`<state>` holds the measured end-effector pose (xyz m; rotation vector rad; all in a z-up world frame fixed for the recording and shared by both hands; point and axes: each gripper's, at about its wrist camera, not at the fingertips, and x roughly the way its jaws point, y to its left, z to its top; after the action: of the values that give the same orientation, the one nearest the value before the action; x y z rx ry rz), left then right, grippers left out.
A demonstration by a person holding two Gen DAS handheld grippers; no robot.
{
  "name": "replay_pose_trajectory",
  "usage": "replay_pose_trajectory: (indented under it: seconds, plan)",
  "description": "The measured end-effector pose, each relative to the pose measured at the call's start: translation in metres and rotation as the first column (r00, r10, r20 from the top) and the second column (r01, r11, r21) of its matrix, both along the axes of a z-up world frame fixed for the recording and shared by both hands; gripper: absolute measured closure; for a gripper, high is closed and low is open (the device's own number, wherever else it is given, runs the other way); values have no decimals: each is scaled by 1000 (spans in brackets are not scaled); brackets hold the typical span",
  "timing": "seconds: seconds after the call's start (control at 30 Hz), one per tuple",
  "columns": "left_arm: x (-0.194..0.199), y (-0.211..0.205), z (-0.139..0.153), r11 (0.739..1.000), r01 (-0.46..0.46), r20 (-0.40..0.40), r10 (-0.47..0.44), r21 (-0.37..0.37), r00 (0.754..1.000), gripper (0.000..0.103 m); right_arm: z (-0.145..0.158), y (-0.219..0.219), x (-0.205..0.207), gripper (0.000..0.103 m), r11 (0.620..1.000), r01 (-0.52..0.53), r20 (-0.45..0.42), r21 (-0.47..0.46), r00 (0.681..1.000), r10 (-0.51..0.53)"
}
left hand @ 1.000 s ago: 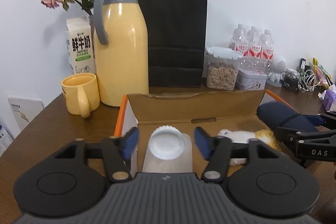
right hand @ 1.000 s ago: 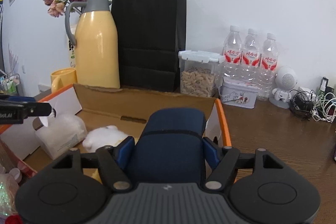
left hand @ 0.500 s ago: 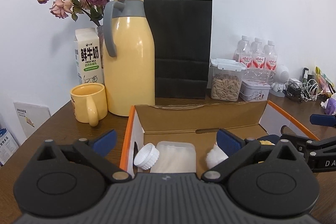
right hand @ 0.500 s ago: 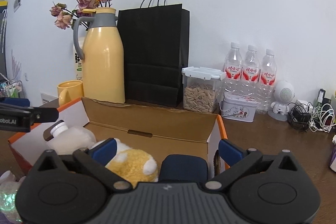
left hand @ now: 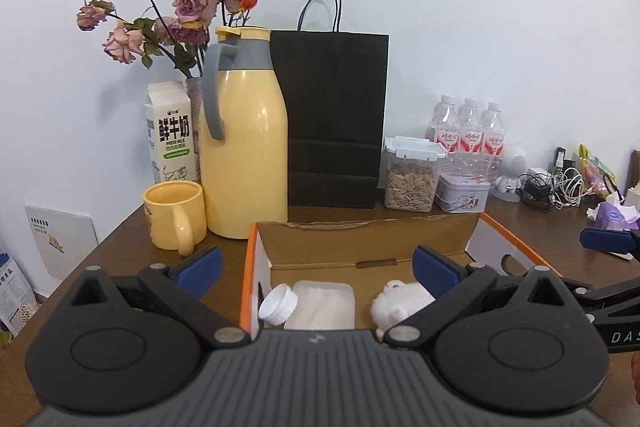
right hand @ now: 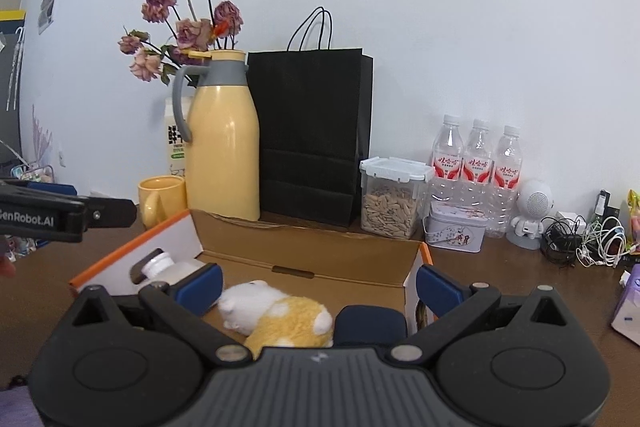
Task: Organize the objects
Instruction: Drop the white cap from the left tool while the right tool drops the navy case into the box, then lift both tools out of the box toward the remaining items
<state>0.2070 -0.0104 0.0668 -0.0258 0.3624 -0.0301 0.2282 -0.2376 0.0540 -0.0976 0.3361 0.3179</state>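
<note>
An open cardboard box with orange edges (left hand: 496, 231) (right hand: 132, 243) stands on the brown table. Inside lie a white plastic bottle with a ribbed cap (left hand: 320, 303) (right hand: 176, 267), a white and yellow plush toy (left hand: 396, 303) (right hand: 280, 315) and a dark blue case (right hand: 370, 321). My left gripper (left hand: 318, 269) hangs open above the box's near left part, with nothing between its fingers. My right gripper (right hand: 318, 285) is open too, above the plush toy and the blue case, touching neither.
Behind the box stand a yellow thermos jug (left hand: 244, 151), a yellow mug (left hand: 174, 215), a milk carton (left hand: 172, 139), dried roses, a black paper bag (left hand: 334, 119), a seed container (left hand: 410, 175), a tin and three water bottles (right hand: 476, 159). Cables lie at the far right.
Both grippers opened wide, letting go of the white bottle and the blue case, which now lie in the box. Both pulled back and rose.
</note>
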Motion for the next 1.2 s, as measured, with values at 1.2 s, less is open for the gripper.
replay_pose_trajectory:
  seconds: [1.2]
  plan:
    - [-159,75,-55,993,-116,-207,116,10,972,0,-64,48,-160,0,986,-167,-305,-9,940,156]
